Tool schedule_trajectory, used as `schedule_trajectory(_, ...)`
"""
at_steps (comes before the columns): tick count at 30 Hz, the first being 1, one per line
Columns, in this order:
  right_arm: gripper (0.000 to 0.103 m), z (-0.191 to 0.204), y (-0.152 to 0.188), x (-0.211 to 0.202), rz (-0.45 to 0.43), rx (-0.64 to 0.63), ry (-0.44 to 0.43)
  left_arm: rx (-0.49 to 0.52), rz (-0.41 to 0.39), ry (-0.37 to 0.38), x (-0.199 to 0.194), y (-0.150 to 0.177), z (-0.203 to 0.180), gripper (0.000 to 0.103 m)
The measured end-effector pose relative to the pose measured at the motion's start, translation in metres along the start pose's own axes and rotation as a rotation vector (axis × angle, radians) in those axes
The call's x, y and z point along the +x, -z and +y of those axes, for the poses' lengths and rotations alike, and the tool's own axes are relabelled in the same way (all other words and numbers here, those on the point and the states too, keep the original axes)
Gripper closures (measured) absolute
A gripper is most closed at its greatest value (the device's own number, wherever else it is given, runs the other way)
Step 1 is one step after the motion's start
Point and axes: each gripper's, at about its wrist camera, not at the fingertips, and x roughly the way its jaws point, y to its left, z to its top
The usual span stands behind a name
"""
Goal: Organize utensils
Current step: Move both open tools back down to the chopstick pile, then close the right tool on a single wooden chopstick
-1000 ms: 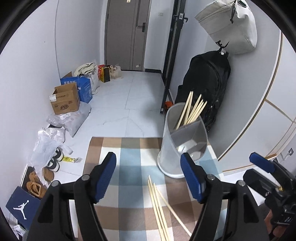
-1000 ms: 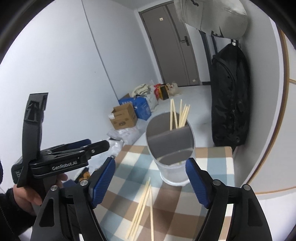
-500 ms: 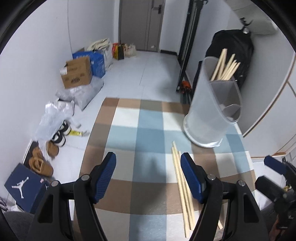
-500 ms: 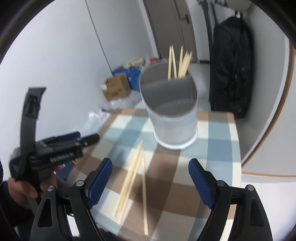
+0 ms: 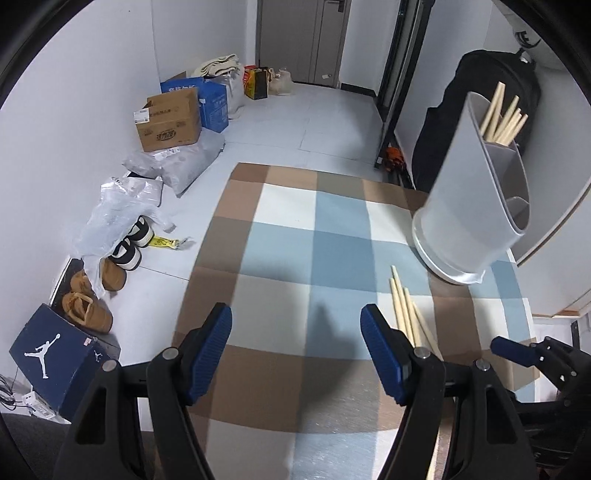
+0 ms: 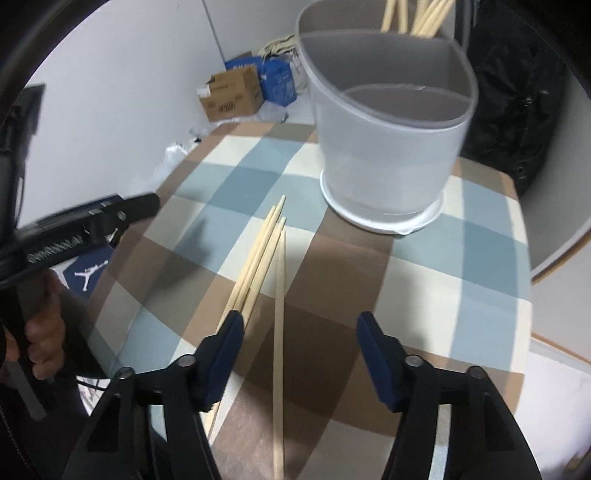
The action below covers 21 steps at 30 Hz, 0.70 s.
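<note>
Several loose wooden chopsticks [image 6: 258, 258] lie on the checked tablecloth [image 6: 461, 258], with one single chopstick [image 6: 279, 314] a little apart to their right. My right gripper [image 6: 300, 325] hangs low over them. Its jaws are closing with the single chopstick between them, and the pads do not touch it. Behind stands a grey divided utensil holder [image 6: 388, 147] with more chopsticks [image 6: 413, 18] in its rear compartment. My left gripper [image 5: 295, 325] is open over bare cloth [image 5: 295, 240], with nothing between its fingers. The loose chopsticks [image 5: 406, 314] lie just right of it, and the holder [image 5: 472, 206] is at the far right.
The table's left edge drops to a floor with a cardboard box [image 5: 170, 122], plastic bags [image 5: 110, 218], shoes [image 5: 88, 306] and a dark shoe box [image 5: 55, 354]. A black backpack [image 6: 517, 110] hangs behind the holder. A hand [image 6: 40, 325] grips the left tool's handle.
Both grippers have sunk toward the cloth and tipped further down. The right one now stands over the loose chopsticks with its jaws narrower than before.
</note>
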Motion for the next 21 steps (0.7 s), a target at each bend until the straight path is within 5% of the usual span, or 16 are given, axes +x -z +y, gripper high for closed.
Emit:
schedule_trajectory(7,0.044,0.005,-0.019,0.03,0.086,-0.05,0.077,-0.064,0.066,0.01,0.011,-0.001,0.014,0.035)
schedule_trajectory(21,0.073,0.024,-0.042,0.046,0.088,-0.118,0.119,-0.099,0.087,0.023,0.015,-0.005,0.026,0.035)
